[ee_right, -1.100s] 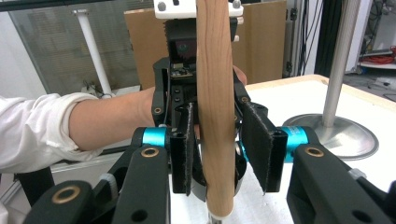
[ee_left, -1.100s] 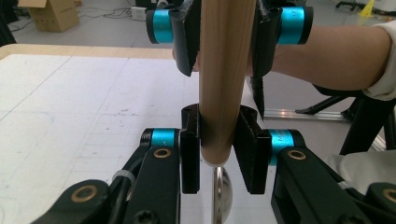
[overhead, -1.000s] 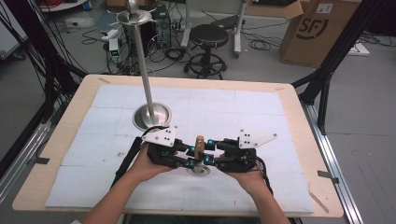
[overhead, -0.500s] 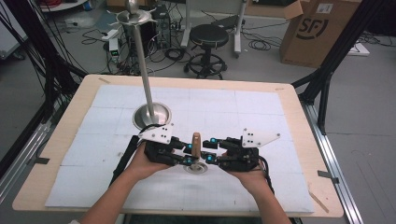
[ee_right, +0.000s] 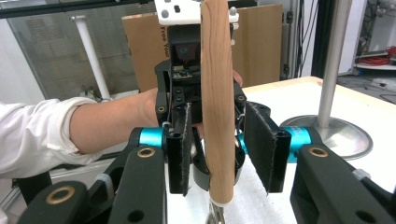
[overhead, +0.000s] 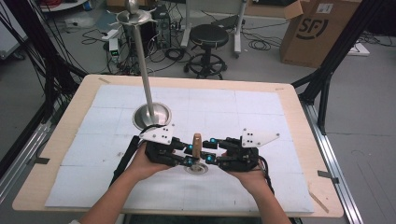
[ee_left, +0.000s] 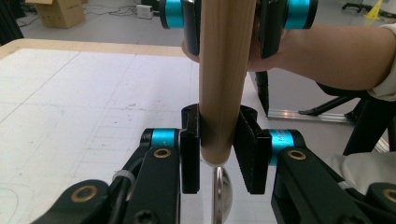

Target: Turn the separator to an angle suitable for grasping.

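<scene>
Wooden handle [overhead: 197, 144] upright near table's front edge, between both hands, metal ladle bowl [overhead: 196, 168] below on white mat [overhead: 233, 107]; left gripper [ee_left: 218, 154] clamped on handle low down; right gripper [ee_right: 218, 151] jaws apart around it, gaps both sides.

Risk, as judgement: single low grip lets tall handle tip or twist; off-centre right jaws could knock it when closing.

Right gripper view reveals pad gaps; high view adds steel stand [overhead: 142, 70].

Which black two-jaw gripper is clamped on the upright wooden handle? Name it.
The left gripper: its pads press the handle; the right gripper's stand off it.
</scene>
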`<move>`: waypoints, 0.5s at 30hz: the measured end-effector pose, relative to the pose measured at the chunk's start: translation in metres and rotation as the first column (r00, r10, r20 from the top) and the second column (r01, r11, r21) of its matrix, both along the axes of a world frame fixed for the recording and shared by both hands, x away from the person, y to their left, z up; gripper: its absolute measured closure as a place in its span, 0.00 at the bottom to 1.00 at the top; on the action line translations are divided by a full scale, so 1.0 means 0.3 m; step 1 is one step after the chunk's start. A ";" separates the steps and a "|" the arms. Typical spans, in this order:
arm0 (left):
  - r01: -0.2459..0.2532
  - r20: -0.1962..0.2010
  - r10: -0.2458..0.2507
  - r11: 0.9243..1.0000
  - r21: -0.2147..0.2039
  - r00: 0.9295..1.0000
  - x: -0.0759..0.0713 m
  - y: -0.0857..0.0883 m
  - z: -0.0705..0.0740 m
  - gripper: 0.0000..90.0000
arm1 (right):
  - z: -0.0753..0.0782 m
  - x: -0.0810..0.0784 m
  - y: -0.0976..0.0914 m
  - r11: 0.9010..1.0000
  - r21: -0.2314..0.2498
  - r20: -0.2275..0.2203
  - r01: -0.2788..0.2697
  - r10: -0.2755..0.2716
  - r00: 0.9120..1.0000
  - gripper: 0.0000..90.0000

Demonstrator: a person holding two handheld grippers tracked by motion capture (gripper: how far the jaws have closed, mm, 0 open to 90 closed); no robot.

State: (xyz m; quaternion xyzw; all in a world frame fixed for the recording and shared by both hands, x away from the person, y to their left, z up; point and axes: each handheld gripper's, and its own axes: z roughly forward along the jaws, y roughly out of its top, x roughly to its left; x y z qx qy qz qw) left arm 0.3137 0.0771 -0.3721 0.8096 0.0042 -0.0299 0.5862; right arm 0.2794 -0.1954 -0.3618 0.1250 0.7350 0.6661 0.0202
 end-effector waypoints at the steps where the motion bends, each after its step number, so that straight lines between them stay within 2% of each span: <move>1: 0.002 0.003 -0.002 1.000 0.004 1.000 -0.001 0.000 0.001 0.81 | 0.000 0.000 0.003 1.000 -0.002 0.003 0.000 0.000 1.000 0.69; 15: 0.002 0.004 -0.002 1.000 0.004 1.000 0.001 0.002 0.001 0.81 | 0.003 0.000 -0.005 1.000 0.000 0.007 0.005 -0.005 1.000 0.69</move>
